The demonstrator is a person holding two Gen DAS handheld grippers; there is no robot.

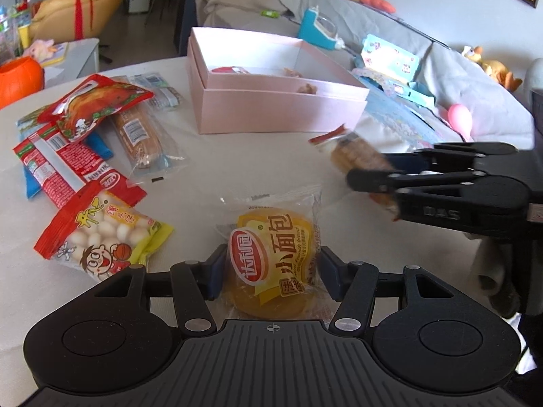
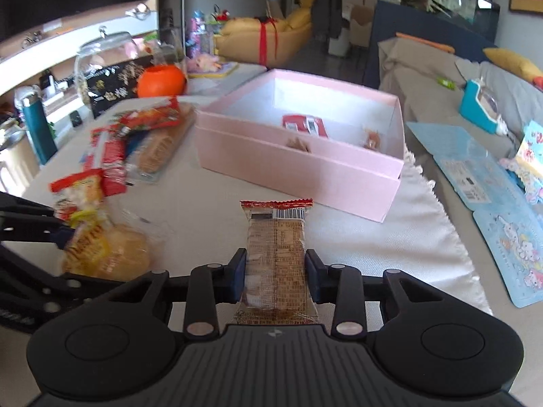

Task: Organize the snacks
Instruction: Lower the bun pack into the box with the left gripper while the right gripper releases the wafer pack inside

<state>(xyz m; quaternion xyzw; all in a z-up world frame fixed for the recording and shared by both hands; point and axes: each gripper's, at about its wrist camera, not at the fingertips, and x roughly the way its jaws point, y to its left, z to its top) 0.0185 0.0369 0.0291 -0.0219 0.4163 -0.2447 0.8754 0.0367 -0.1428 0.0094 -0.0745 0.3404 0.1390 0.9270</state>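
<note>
A yellow small-bread packet [image 1: 271,254] sits between the blue pads of my left gripper [image 1: 273,268], which is shut on it just over the white tablecloth. My right gripper [image 2: 275,271] is shut on a brown wafer-like snack packet [image 2: 276,234] with a red crimped end, held upright above the cloth. In the left wrist view that right gripper [image 1: 376,169] comes in from the right with its packet blurred. Beyond both stands the open pink box [image 2: 295,166], holding a red packet [image 2: 303,125] and a couple of small brown snacks.
A heap of snacks lies left of the box: a red chicken packet [image 1: 98,105], a long bread [image 1: 137,135], red wafer packs [image 1: 64,166], a white-ball candy bag [image 1: 101,234]. Orange pumpkin bucket [image 2: 161,81], glass jar [image 2: 101,61], teal bottle [image 2: 37,125] stand far left. The sofa [image 2: 441,101] flanks the table's right edge.
</note>
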